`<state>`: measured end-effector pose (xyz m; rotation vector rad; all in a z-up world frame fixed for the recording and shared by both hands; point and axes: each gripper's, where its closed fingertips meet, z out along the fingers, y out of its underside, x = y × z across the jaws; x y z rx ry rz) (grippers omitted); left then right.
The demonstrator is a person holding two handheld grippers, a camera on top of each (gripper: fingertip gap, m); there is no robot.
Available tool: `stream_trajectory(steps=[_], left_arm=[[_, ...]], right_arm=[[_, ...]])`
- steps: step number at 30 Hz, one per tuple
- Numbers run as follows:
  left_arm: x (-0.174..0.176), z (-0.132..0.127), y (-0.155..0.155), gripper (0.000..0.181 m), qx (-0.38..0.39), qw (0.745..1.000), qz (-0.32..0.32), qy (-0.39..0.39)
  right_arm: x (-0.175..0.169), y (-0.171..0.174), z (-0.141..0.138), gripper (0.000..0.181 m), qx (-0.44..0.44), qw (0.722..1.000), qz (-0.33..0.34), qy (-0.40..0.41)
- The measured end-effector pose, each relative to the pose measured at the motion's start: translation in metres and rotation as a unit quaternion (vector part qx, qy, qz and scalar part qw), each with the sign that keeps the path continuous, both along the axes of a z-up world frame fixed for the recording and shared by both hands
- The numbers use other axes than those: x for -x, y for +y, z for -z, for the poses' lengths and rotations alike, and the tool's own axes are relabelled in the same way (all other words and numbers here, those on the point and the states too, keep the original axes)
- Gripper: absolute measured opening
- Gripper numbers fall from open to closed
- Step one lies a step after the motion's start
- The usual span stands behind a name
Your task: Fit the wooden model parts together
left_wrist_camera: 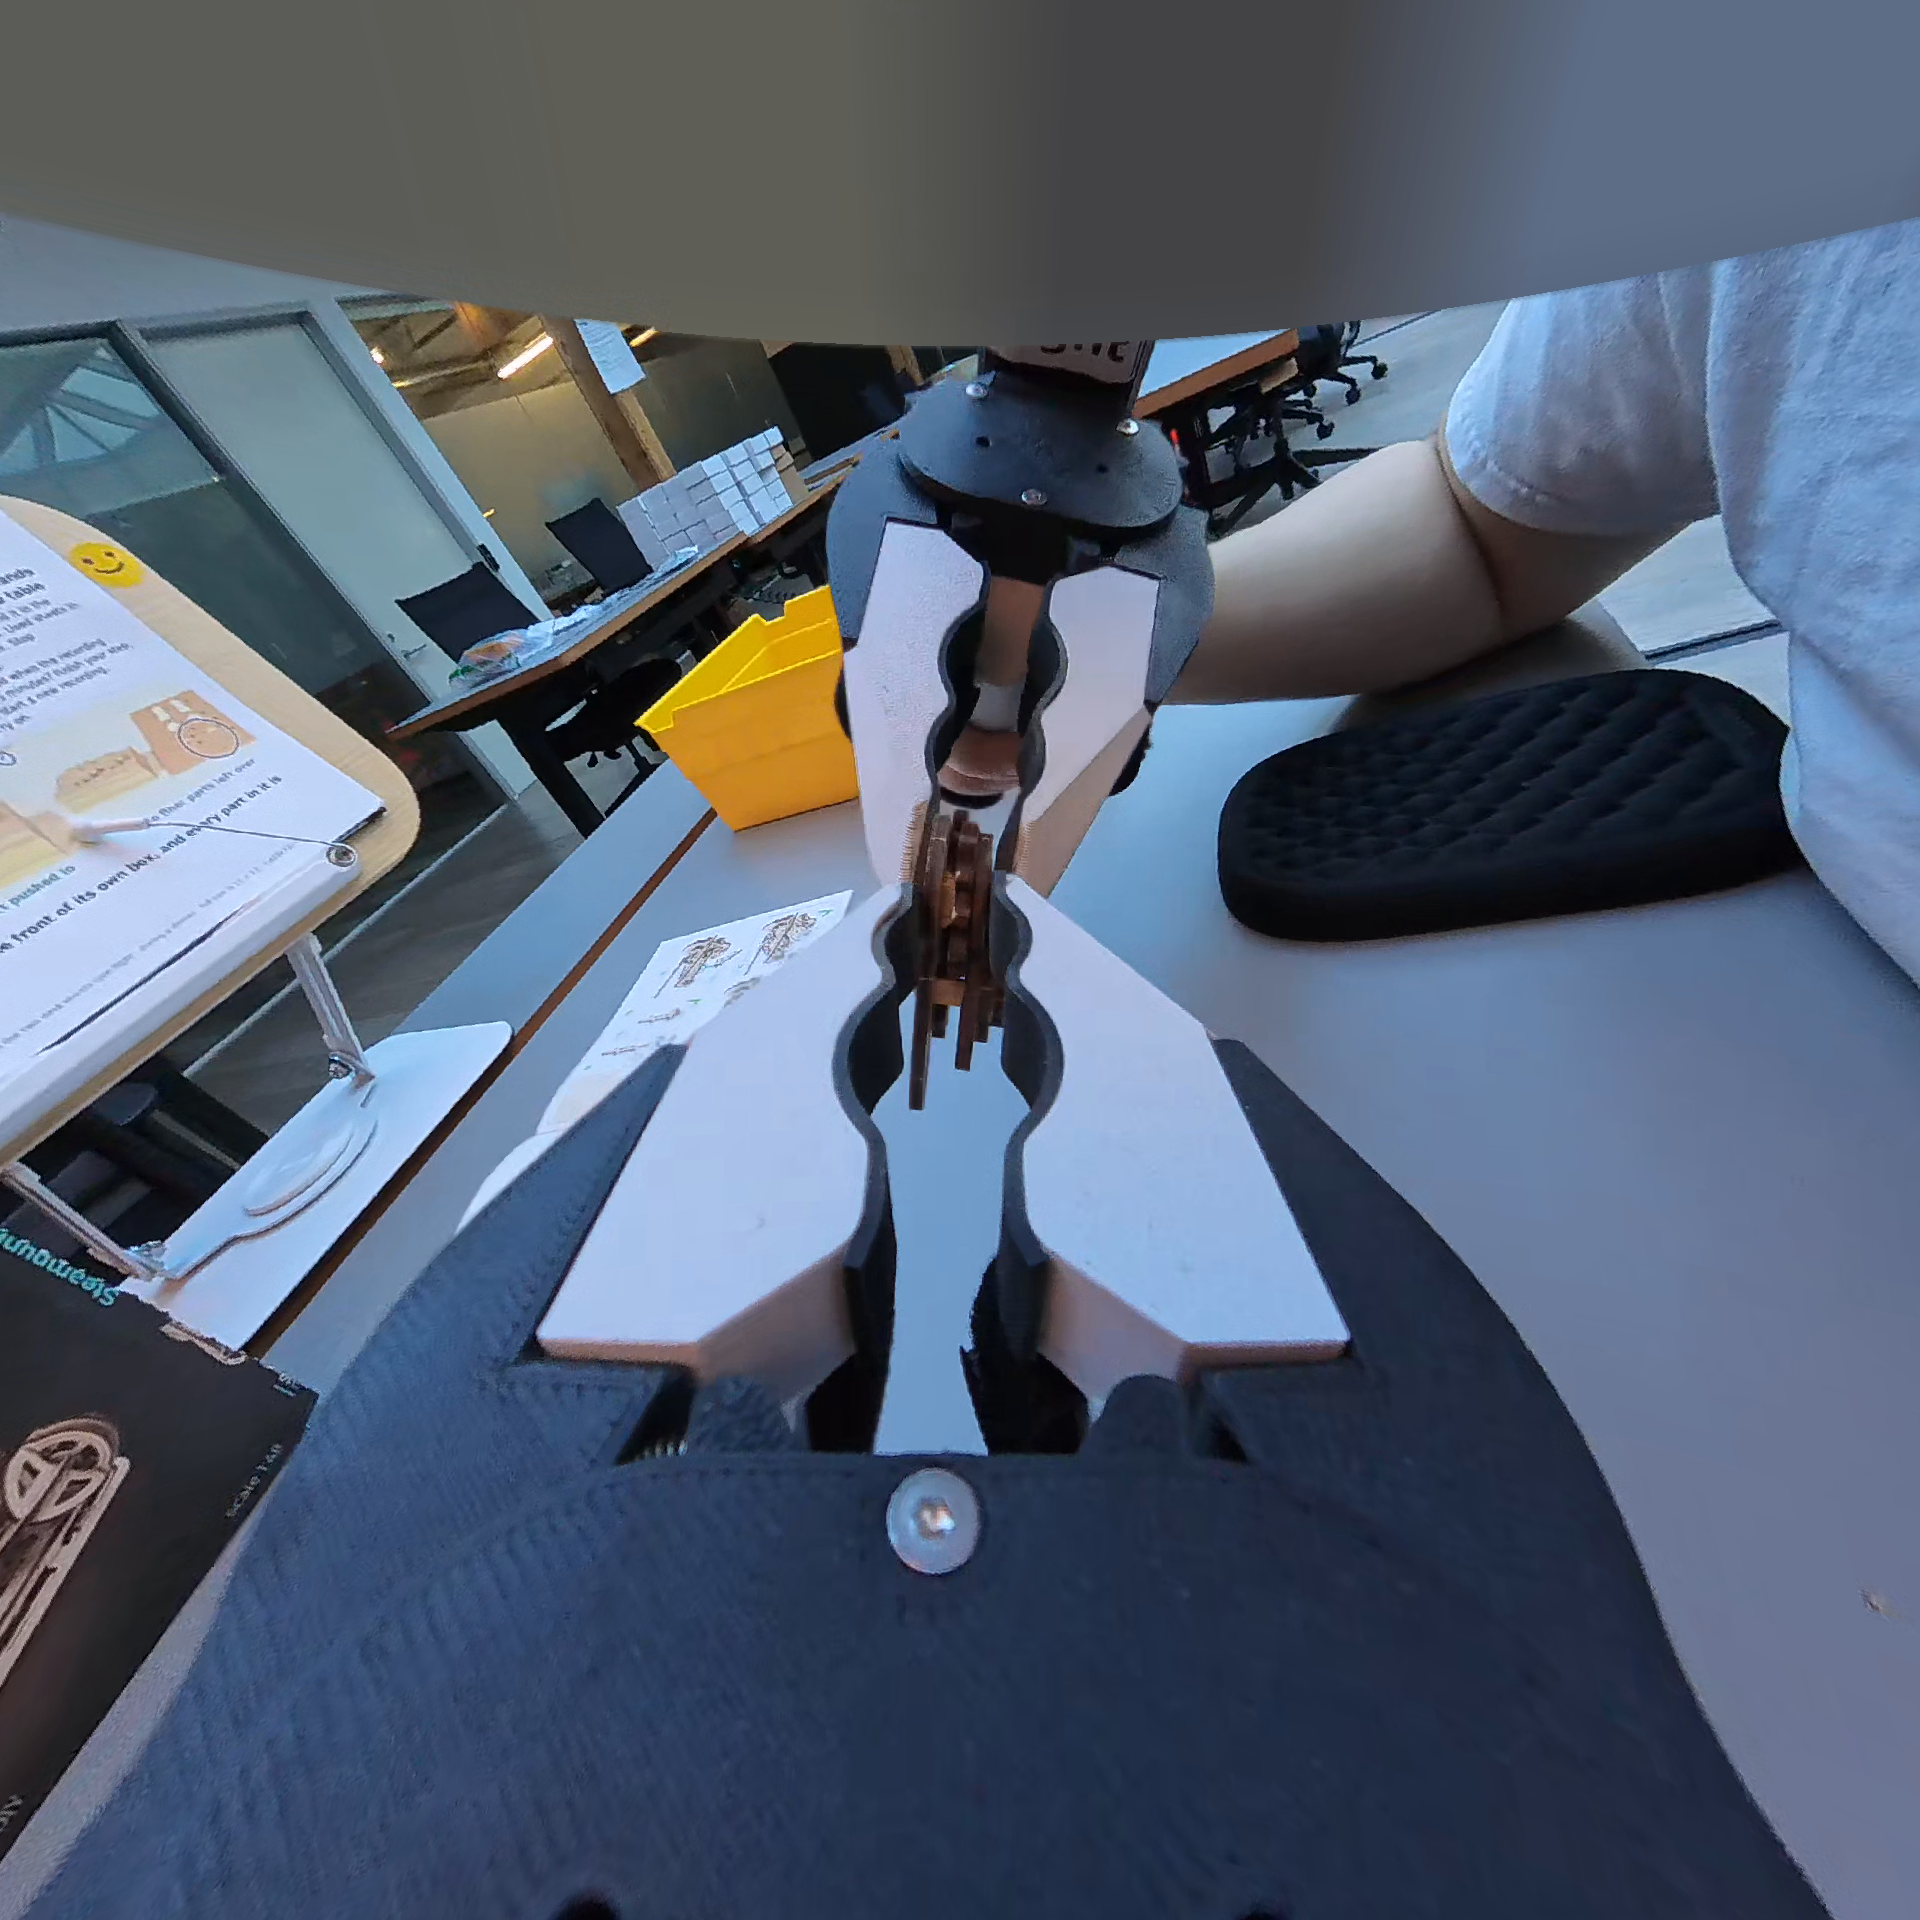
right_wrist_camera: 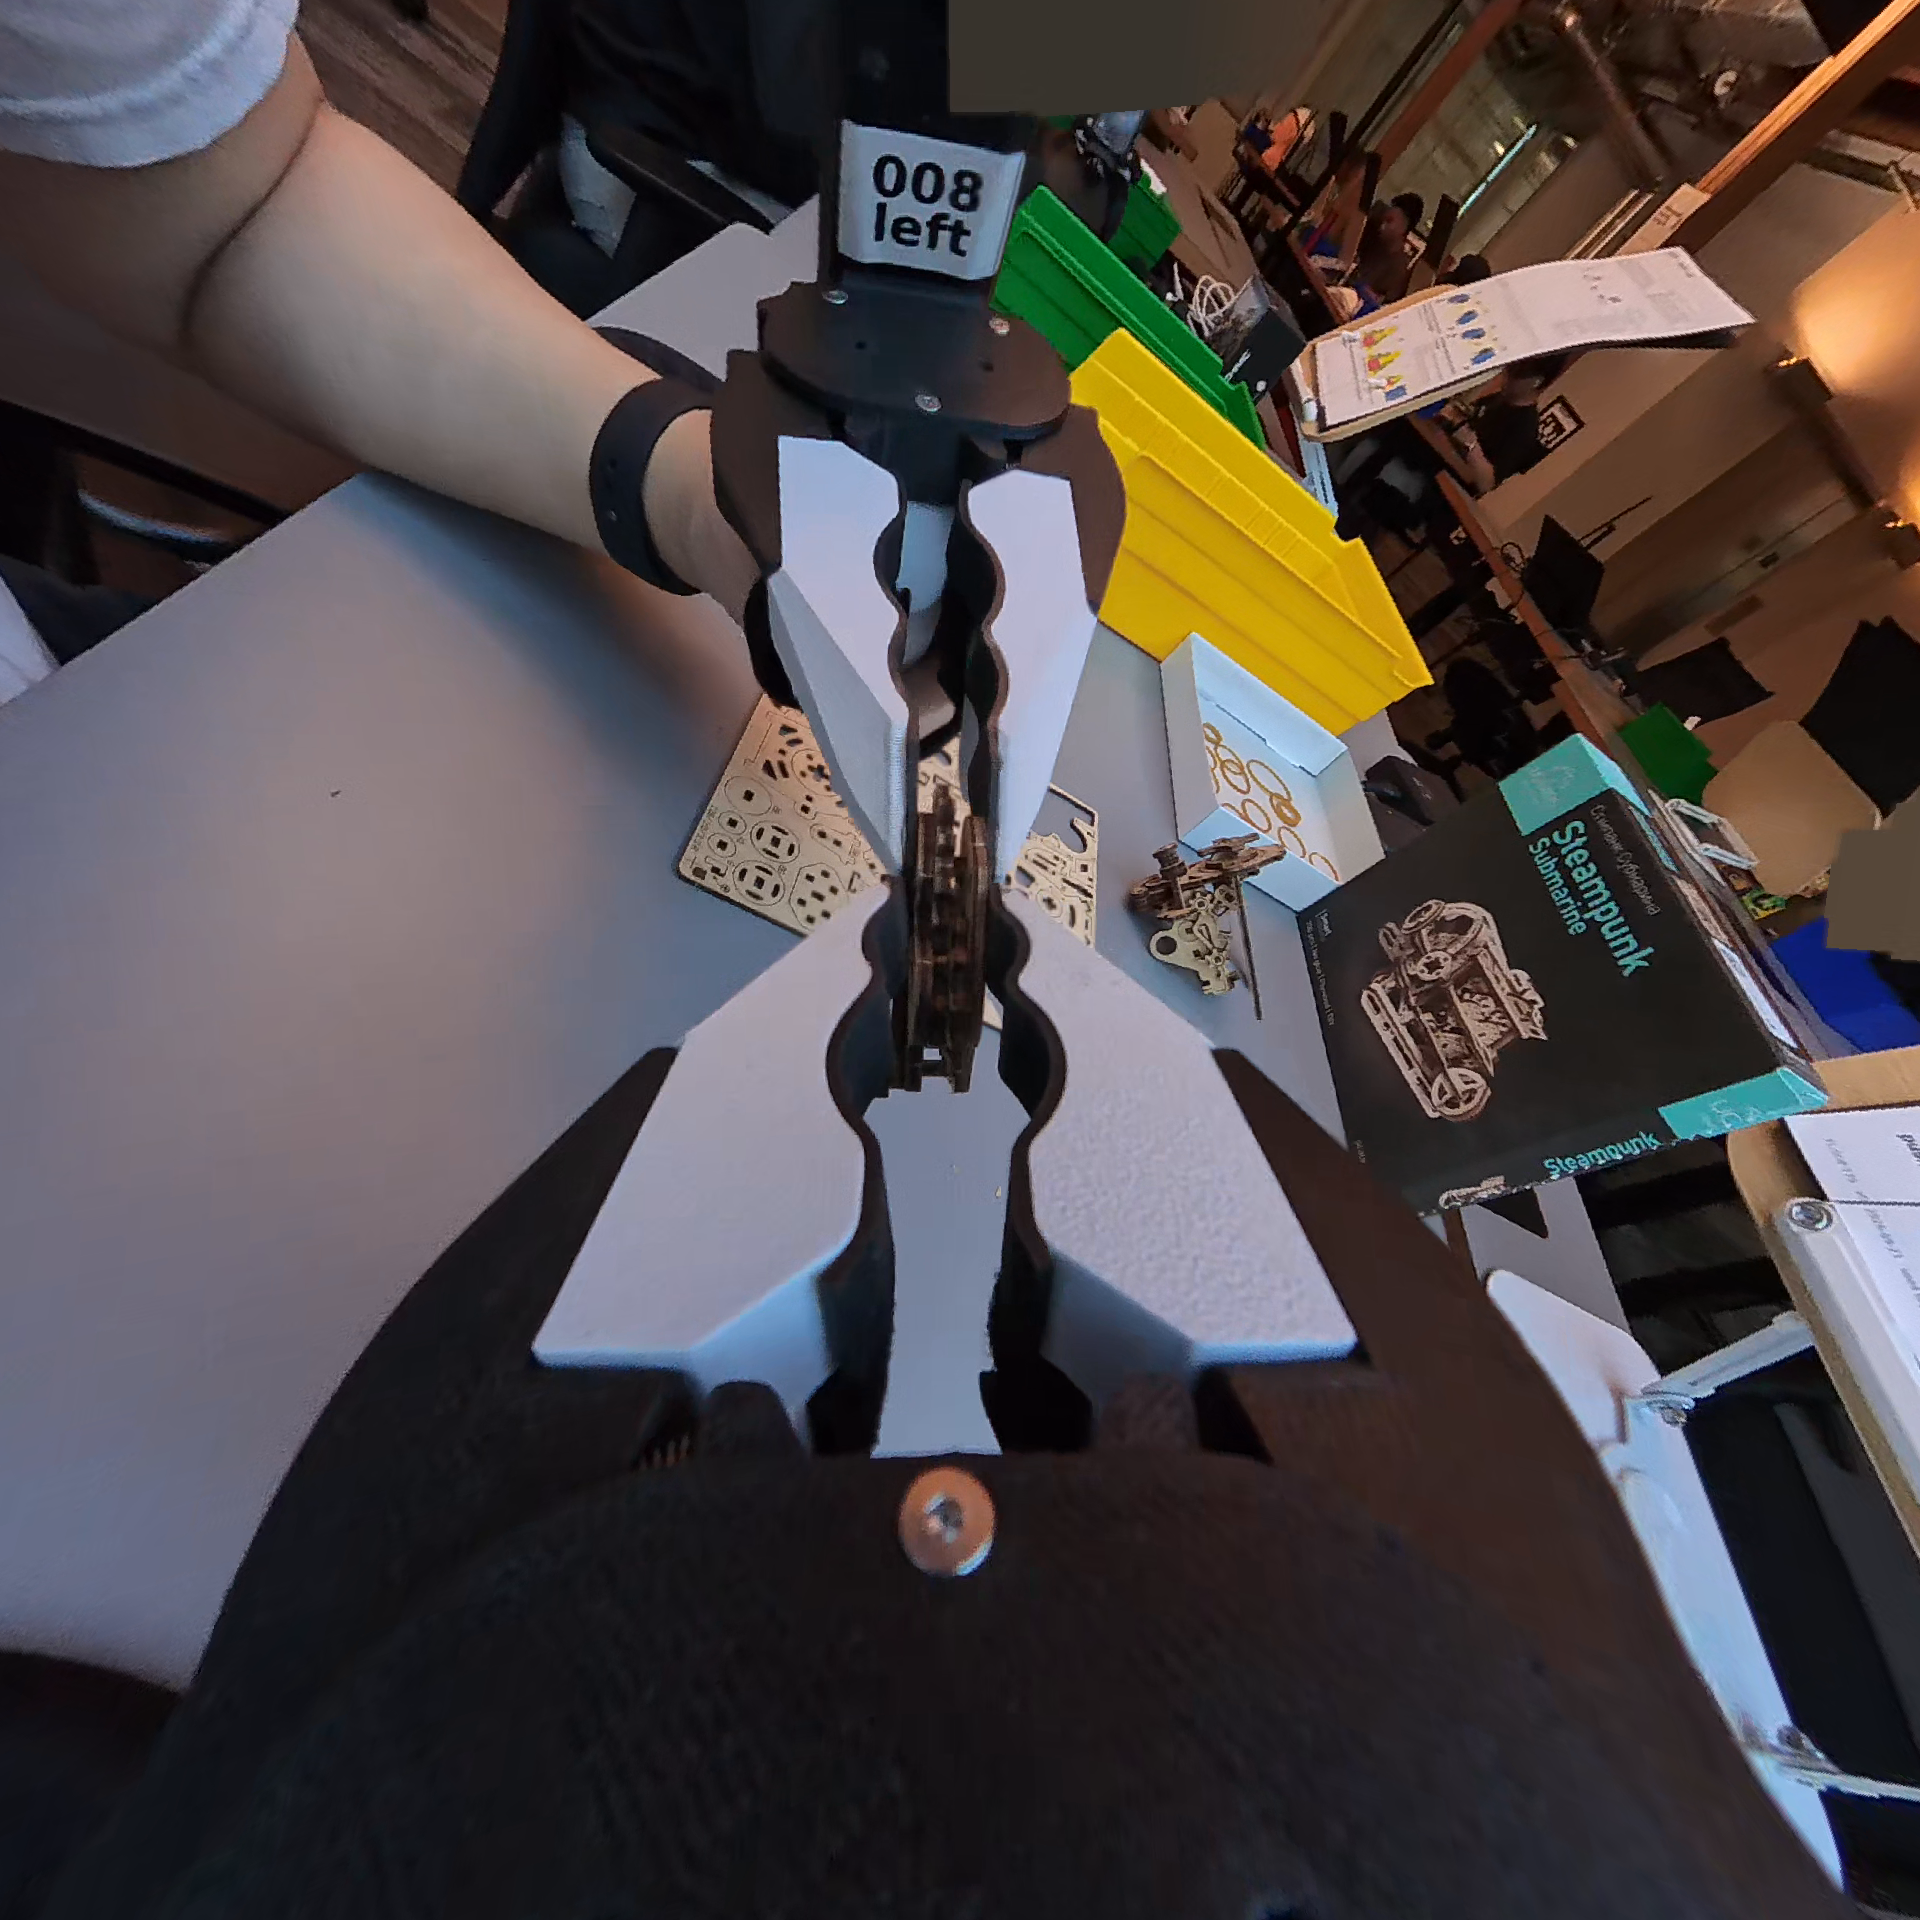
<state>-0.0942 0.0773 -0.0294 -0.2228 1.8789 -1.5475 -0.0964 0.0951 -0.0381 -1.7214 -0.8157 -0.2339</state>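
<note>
Left wrist view: the left gripper (left_wrist_camera: pixel 954 914) clamps a stack of wooden gear parts (left_wrist_camera: pixel 951 961) above the grey table (left_wrist_camera: pixel 1455 1195), meeting the right gripper (left_wrist_camera: pixel 961 831) tip to tip. Right wrist view: the right gripper (right_wrist_camera: pixel 940 914) also pinches the stack, with a cut-out wooden sheet (right_wrist_camera: pixel 774 831) lying flat beneath and a small built assembly (right_wrist_camera: pixel 1200 899) nearby.

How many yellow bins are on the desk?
2 that I can see: yellow bin stacked on another yellow bin, behind the left gripper. More could be hidden.
</note>
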Motion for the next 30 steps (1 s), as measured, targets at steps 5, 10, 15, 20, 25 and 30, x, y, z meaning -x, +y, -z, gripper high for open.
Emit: stream_trajectory(steps=[5, 10, 15, 20, 25, 30], left_arm=[[0.002, 0.005, -0.004, 0.010, -0.007, 1.000, 0.014, 0.025], [0.003, 0.005, -0.004, 0.010, -0.006, 0.999, 0.017, 0.037], [0.005, -0.006, -0.004, 0.010, 0.016, 1.000, 0.014, 0.021], [0.008, -0.017, 0.000, 0.010, 0.045, 0.998, 0.026, -0.023], [0.018, -0.039, 0.009, 0.010, 0.120, 0.986, 0.073, -0.086], [0.021, -0.041, 0.008, 0.010, 0.156, 0.977, 0.111, -0.097]], right_arm=[[0.002, -0.004, 0.006, 0.011, 0.034, 0.999, -0.010, 0.018], [0.003, -0.004, 0.004, 0.011, 0.030, 0.999, -0.014, 0.017], [0.005, -0.003, -0.006, 0.011, -0.005, 0.998, -0.038, 0.056], [0.002, -0.003, -0.017, 0.030, -0.047, 0.998, -0.022, 0.018], [0.001, -0.008, -0.032, 0.028, -0.069, 0.995, -0.035, 0.056], [0.008, -0.013, -0.038, 0.017, -0.079, 0.993, -0.051, 0.065]])
